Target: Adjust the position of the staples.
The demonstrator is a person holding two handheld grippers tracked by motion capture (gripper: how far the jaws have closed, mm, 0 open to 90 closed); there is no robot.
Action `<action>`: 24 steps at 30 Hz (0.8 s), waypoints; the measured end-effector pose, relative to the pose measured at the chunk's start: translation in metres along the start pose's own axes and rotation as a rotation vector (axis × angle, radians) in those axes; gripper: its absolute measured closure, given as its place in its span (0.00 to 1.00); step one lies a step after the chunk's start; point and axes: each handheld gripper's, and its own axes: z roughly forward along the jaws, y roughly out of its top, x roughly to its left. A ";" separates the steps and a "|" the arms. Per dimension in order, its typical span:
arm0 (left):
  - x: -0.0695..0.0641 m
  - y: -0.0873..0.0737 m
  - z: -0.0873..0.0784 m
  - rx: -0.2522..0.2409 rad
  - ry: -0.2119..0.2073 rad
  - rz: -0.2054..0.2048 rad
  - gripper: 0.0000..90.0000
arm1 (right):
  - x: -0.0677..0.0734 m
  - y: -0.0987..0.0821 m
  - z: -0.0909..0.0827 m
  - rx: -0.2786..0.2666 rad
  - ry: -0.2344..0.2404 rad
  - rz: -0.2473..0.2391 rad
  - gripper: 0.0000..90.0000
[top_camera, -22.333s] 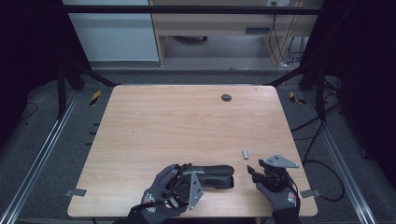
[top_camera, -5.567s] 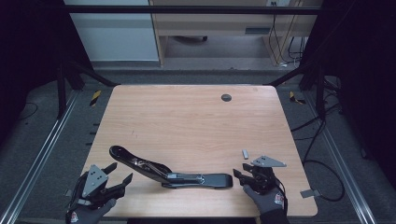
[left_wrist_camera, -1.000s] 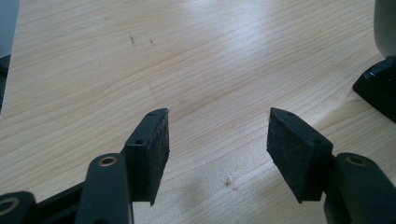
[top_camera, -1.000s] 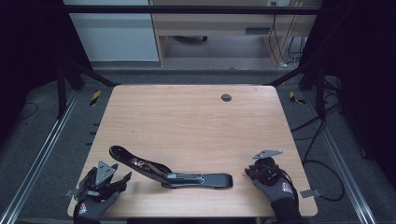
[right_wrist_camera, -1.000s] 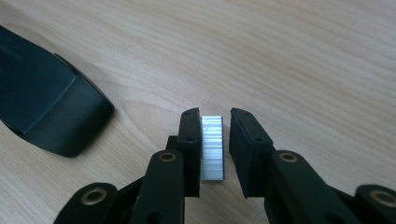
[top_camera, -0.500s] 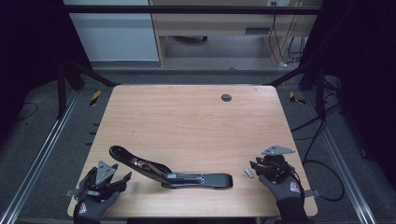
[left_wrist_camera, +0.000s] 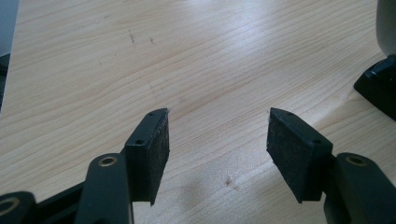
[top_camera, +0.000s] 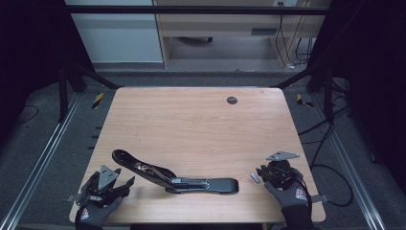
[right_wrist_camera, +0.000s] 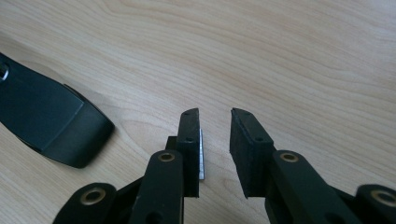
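A long black stapler (top_camera: 174,176) lies opened out flat on the near part of the wooden table (top_camera: 191,124), its raised arm reaching toward the near left and its flat base ending toward the near right. In the right gripper view the rounded end of that base (right_wrist_camera: 51,126) shows at the left, resting on the wood.

The right gripper (top_camera: 265,173) sits at the near right edge of the table, held in a gloved hand (top_camera: 289,194), with its grey three-cornered plate on top. Just to its left lies a small strip of staples (top_camera: 254,177), between the gripper and the end of the stapler but apart from the stapler. In the right gripper view (right_wrist_camera: 215,149) the jaws stand a little way apart and have just been closing; the thin silvery strip (right_wrist_camera: 201,154) lies on the table right against the inner face of the left pad (right_wrist_camera: 189,140), with a clear gap to the other pad, so nothing is clamped.

The left gripper (top_camera: 123,184) rests at the near left corner of the table in the other gloved hand (top_camera: 93,213), pointing toward the raised arm of the stapler and not touching it. In the left gripper view (left_wrist_camera: 217,140) its jaws are spread wide over bare wood, with a dark part of the stapler (left_wrist_camera: 378,88) at the right edge.
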 end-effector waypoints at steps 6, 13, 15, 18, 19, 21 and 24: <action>0.000 0.000 0.000 0.000 0.001 0.001 0.43 | 0.001 0.002 0.000 0.034 0.050 0.004 0.87; 0.000 0.000 0.000 0.001 -0.001 0.003 0.43 | 0.005 0.001 0.011 0.095 0.062 -0.040 0.88; 0.000 0.000 0.000 0.001 -0.001 0.003 0.43 | 0.006 0.002 0.013 0.107 0.066 -0.038 0.86; 0.000 0.000 0.001 0.002 -0.003 0.000 0.43 | 0.006 0.002 0.017 0.114 0.075 -0.033 0.82; 0.000 0.000 0.001 0.002 -0.003 0.000 0.43 | 0.005 0.002 0.018 0.124 0.075 -0.041 0.81; 0.000 0.000 0.001 0.002 -0.003 0.000 0.43 | 0.005 0.002 0.020 0.128 0.073 -0.049 0.80; 0.000 0.000 0.001 0.002 -0.003 0.001 0.43 | 0.005 0.002 0.022 0.135 0.086 -0.044 0.79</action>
